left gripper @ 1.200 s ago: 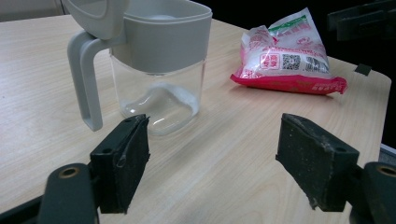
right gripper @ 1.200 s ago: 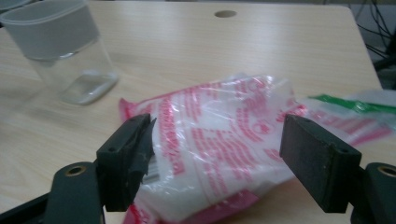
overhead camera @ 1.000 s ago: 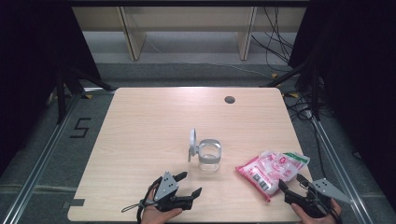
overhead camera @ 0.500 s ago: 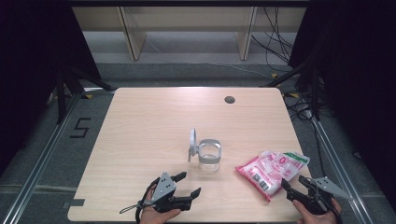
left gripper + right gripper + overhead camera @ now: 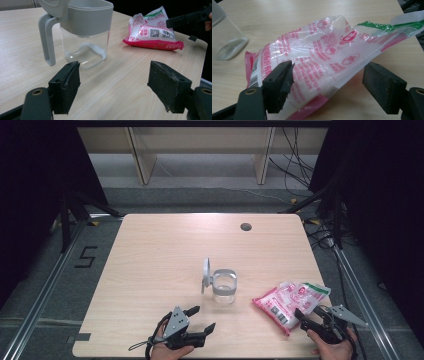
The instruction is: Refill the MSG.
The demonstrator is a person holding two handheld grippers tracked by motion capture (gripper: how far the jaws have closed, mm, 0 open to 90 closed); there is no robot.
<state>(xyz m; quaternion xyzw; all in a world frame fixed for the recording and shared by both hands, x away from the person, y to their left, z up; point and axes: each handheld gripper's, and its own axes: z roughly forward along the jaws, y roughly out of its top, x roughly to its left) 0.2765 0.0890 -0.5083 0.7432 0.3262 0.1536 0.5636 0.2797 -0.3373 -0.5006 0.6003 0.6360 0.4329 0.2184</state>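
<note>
A clear glass jar (image 5: 223, 289) with a grey collar and its grey lid flipped up stands near the table's middle; it is also close ahead as the jar (image 5: 85, 32). A clear and red plastic bag (image 5: 287, 299) of white contents lies to its right. My left gripper (image 5: 201, 318) is open near the front edge, a short way before the jar, with nothing between the jaws of the left gripper (image 5: 116, 86). My right gripper (image 5: 332, 86) is open at the near edge of the bag (image 5: 322, 57), which reaches in between its jaws. The right gripper (image 5: 307, 316) sits at the front right.
A round grommet hole (image 5: 245, 226) lies at the table's (image 5: 165, 250) far right. Wooden shelf legs and cables stand on the floor beyond the table. Metal rails run along both sides. A hand holds each gripper at the front edge.
My right gripper has edged slightly forward toward the bag. The left gripper, jar and bag have stayed where they were.
</note>
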